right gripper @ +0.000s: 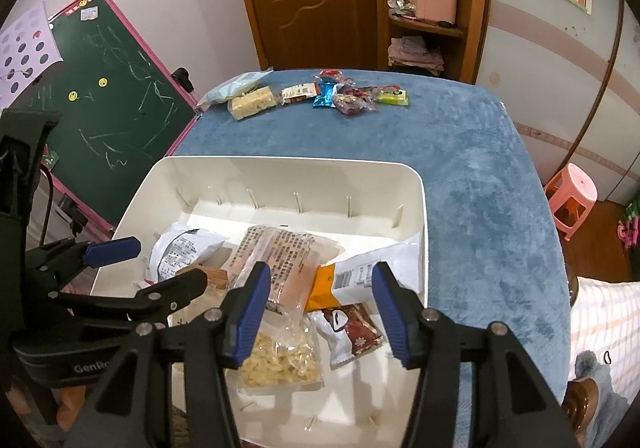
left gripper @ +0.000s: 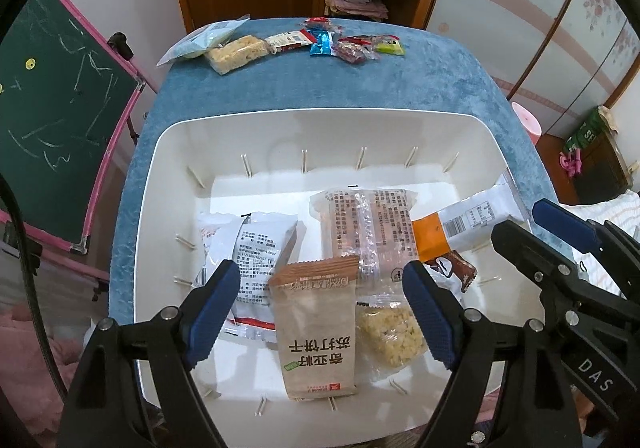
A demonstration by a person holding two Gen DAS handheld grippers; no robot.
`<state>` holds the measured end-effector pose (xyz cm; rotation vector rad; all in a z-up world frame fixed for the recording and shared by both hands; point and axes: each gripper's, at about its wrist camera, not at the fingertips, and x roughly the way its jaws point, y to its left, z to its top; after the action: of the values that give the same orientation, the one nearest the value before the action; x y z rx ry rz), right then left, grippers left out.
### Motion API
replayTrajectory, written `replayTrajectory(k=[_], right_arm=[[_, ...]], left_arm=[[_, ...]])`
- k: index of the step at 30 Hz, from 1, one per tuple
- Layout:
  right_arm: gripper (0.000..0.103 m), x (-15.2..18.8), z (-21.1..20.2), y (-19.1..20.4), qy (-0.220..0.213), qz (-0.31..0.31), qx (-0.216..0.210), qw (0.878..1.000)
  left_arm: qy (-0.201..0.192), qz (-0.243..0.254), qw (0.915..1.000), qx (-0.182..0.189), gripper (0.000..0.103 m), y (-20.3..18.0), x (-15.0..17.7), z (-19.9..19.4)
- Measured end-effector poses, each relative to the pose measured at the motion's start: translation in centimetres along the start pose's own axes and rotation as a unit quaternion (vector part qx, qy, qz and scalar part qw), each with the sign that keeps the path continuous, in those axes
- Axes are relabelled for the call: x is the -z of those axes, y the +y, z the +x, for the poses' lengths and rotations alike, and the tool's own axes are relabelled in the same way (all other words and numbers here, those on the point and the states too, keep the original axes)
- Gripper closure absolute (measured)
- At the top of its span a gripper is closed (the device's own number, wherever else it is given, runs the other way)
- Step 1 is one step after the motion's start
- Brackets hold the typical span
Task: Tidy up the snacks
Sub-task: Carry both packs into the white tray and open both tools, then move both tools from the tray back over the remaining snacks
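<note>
Blue tablecloth (left gripper: 360, 87), white bin (left gripper: 320, 123) (snacks inside), both grippers (left gripper: 320, 312) gaping

The white bin (left gripper: 168, 207) stands near on the blue table and holds several packets lying flat: a brown cracker packet (left gripper: 320, 332), a clear packet of yellow crisps (right gripper: 280, 360), a white-orange one (left gripper: 468, 224). More snacks (right gripper: 304, 95) lie in a row at the far edge.
</note>
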<state>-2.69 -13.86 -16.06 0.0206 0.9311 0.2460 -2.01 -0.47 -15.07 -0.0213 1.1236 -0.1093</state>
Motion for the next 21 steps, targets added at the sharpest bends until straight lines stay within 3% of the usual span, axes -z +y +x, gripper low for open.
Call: replayTrajectory(k=[21], right_arm=[[0.05,-0.3,1.4,-0.8,0.013,0.012,0.002,1.0]], left_arm=[[-0.002,0.017,0.9998,-0.01,0.021,-0.2,-1.2,0.9]])
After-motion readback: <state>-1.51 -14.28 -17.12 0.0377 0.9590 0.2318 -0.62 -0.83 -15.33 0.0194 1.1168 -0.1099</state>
